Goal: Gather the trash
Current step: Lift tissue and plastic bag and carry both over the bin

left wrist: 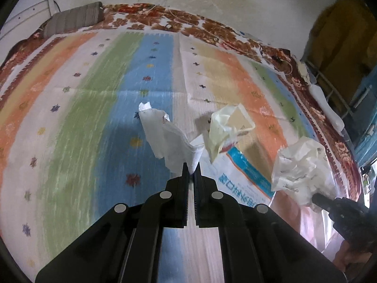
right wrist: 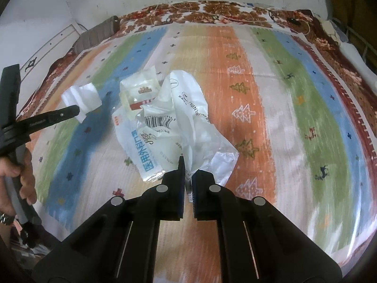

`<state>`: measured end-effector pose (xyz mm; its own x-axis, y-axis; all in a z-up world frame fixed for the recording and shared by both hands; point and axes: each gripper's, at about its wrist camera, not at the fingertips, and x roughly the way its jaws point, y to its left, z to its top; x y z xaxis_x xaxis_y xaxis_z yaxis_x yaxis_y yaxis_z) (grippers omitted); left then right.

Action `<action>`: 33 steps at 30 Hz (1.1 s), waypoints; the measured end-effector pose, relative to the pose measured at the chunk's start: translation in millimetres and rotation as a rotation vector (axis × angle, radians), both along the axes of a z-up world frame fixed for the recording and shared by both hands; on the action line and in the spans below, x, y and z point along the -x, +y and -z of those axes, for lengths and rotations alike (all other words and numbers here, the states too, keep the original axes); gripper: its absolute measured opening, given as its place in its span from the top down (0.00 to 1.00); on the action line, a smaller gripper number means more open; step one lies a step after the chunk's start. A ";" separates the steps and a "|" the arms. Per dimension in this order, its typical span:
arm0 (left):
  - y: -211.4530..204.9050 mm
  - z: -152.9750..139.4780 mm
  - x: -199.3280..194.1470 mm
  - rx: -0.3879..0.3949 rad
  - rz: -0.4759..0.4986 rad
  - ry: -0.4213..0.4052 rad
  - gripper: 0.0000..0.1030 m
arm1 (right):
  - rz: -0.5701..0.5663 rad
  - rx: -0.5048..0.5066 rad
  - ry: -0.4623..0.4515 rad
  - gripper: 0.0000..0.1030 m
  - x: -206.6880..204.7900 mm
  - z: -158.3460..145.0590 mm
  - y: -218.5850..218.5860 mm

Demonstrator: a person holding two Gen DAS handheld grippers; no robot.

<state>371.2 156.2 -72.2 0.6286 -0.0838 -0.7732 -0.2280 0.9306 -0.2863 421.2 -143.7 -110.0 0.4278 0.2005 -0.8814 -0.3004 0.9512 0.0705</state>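
My left gripper [left wrist: 192, 168] is shut on a white crumpled tissue [left wrist: 165, 136] and holds it above the striped mat; it also shows in the right wrist view [right wrist: 81, 97] at the left. My right gripper [right wrist: 188, 167] is shut on a crumpled white plastic bag [right wrist: 186, 118] with a barcode, lifted over the mat; the bag also shows in the left wrist view [left wrist: 299, 165]. A blue-and-white printed packet [right wrist: 141, 151] and a clear cream wrapper [right wrist: 139, 92] lie on the mat under and behind the bag. In the left wrist view the wrapper [left wrist: 228, 127] lies just right of the tissue.
The colourful striped mat [right wrist: 282, 118] covers a bed with a floral brown blanket [right wrist: 212, 9] at the far edge. A grey striped pillow [left wrist: 73, 17] lies at the far left corner. A wall stands behind. A metal rack [left wrist: 334, 89] is at the right.
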 end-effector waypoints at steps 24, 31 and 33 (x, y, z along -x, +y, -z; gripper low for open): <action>-59.5 -67.4 111.8 0.122 0.049 -0.033 0.97 | -0.077 -0.027 -0.074 0.97 97.6 -70.9 -0.9; -68.6 -81.8 137.8 0.145 0.069 -0.038 0.97 | -0.055 -0.073 -0.065 0.97 123.2 -89.5 -9.2; -69.2 -82.7 146.7 0.164 0.062 -0.032 0.97 | -0.036 -0.088 -0.024 0.97 131.5 -90.6 -11.4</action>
